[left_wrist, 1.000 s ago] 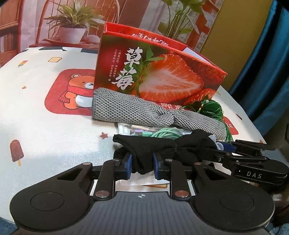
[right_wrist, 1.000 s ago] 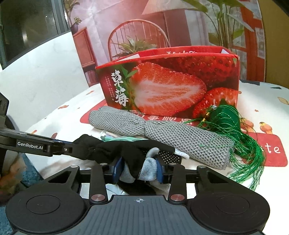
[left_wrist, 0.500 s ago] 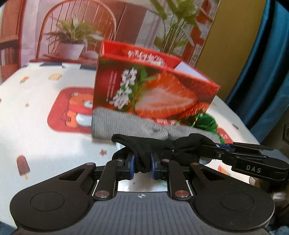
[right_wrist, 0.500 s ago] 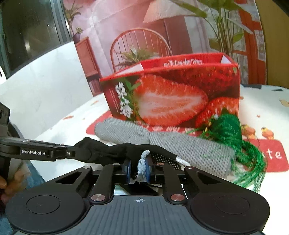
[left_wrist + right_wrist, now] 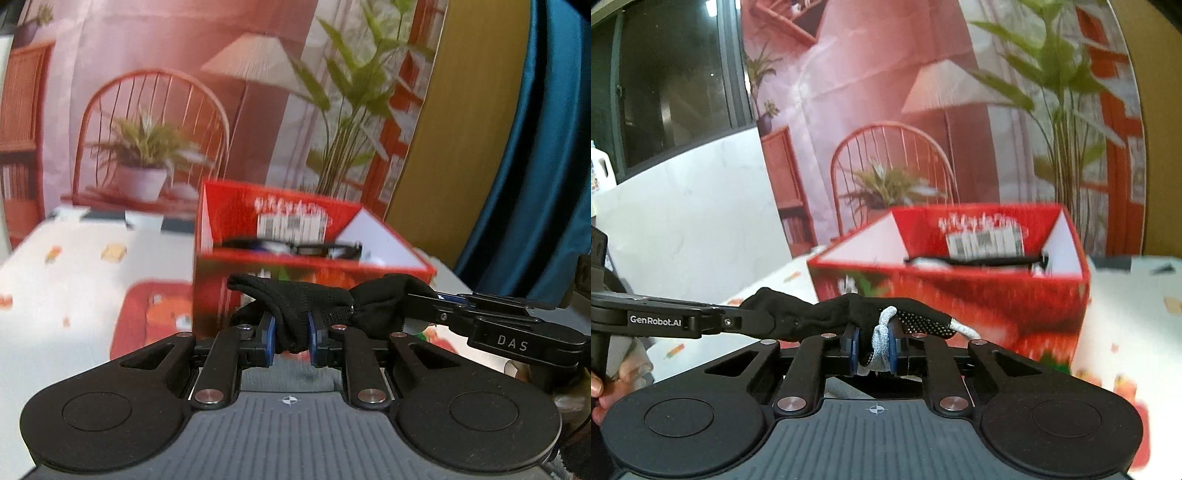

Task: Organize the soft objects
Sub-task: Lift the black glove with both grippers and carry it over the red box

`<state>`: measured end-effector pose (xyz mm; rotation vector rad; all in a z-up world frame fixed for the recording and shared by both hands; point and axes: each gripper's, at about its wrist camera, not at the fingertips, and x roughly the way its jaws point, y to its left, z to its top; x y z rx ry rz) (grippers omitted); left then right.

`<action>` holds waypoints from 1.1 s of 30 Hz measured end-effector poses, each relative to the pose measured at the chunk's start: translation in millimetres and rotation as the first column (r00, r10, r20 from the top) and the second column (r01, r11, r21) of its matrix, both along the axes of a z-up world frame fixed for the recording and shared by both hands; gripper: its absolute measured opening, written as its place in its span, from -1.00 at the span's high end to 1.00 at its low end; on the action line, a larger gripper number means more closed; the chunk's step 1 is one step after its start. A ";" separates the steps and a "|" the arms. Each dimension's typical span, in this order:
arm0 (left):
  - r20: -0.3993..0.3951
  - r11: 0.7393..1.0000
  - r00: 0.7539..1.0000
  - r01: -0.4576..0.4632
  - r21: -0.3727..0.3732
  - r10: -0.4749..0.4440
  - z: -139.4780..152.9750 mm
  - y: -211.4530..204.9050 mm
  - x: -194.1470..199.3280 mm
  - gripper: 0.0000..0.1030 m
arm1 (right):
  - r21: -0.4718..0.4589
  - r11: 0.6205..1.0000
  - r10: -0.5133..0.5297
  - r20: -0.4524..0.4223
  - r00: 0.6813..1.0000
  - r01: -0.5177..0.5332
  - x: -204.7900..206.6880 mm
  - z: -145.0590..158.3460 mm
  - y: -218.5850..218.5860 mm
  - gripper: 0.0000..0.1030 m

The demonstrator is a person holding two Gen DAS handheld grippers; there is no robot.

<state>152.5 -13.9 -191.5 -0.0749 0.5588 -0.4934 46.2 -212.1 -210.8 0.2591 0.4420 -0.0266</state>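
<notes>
While both views face the one red box (image 5: 310, 284) on the table (image 5: 74, 258), each shows a different end of the single black glove (image 5: 295, 299), which hangs in the air in front of the box, stretched between the two grippers. In the left wrist view the left gripper (image 5: 290, 338) is clamped on a bunched black fold of it, blue pads pressed into the cloth, and the right gripper (image 5: 424, 312) reaches in from the right, its tips buried in the glove's other end. That view alone shows a blue curtain (image 5: 535, 166) and a yellow wall strip at the right edge.

In the right wrist view the right gripper (image 5: 873, 349) pinches the glove at a grey knit part, jaws closed on it; here the glove's white-dotted palm and a grey fingertip stick out to the right, details unseen from the other side. The left gripper (image 5: 753, 321) comes in from the left, closed on the glove's dark end. Only this view shows a dark window (image 5: 665, 81), a white wall and part of a hand (image 5: 605, 384) at the lower left.

Inside the box both views show a dark item lying across the opening, too blurred to name. The printed backdrop has one chair, one lamp and potted plants.
</notes>
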 end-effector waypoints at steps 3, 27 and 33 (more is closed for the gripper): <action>0.034 1.000 0.999 -0.001 0.000 0.001 15.5 -5.4 8.4 0.65 | -0.018 1.000 -0.003 0.024 1.000 0.004 11.7 14.7 -7.2 0.73; 0.020 0.997 1.000 -0.004 0.081 0.003 41.7 -50.2 117.0 0.64 | -0.039 0.996 -0.080 -0.021 0.997 0.079 117.4 44.3 -81.9 0.74; -0.035 0.994 0.999 -0.012 0.104 0.016 27.4 -59.0 145.5 0.64 | -0.030 0.993 -0.118 -0.096 0.988 0.116 143.5 24.9 -92.7 0.74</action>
